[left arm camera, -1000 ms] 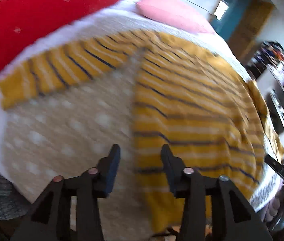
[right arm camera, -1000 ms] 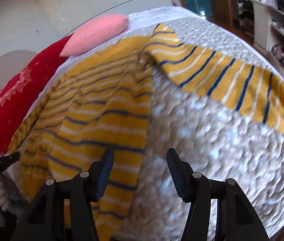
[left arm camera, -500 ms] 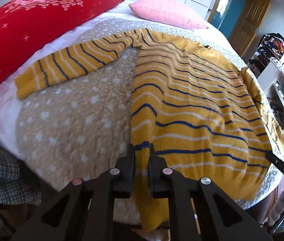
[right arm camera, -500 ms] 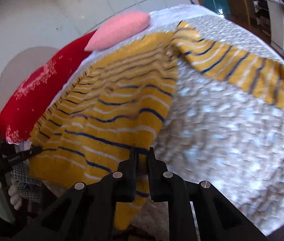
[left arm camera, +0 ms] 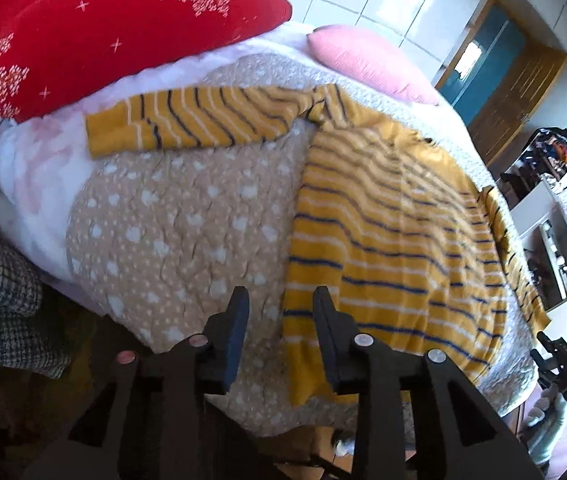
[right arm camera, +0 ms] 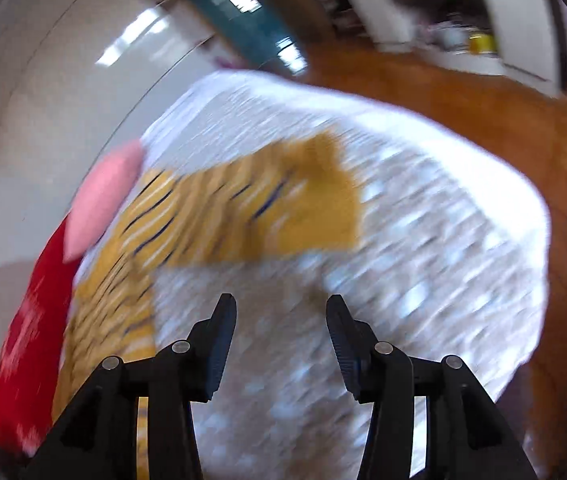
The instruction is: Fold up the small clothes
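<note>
Nearest of all, the left gripper (left arm camera: 279,320) has its jaws partly open and holds nothing; it hangs just over the near edge of the bed. The bottom hem of the yellow striped sweater (left arm camera: 395,240) lies just to the right of it, and 1 finger looks to sit over that hem corner. The right gripper (right arm camera: 281,332) is also open, a bit wider, and empty. It floats above the dotted beige quilt (right arm camera: 423,280), and its picture is very blurry. The sweater lies flat on the quilt (left arm camera: 187,220), with its long way running from near to far. Its left sleeve (left arm camera: 195,124) sticks out to the left, far up the bed. Its right sleeve (right arm camera: 267,208) sticks out to the right, just past the right gripper's fingers and a little left of them. So each gripper is nearer to its own side's sleeve. I think the next move is to fold a sleeve in over the body. The quilt gives open room between the hem and each sleeve. Farther back are a red pillow (left arm camera: 115,28) and a pink pillow (left arm camera: 371,64), close to the sweater's far end.
</note>
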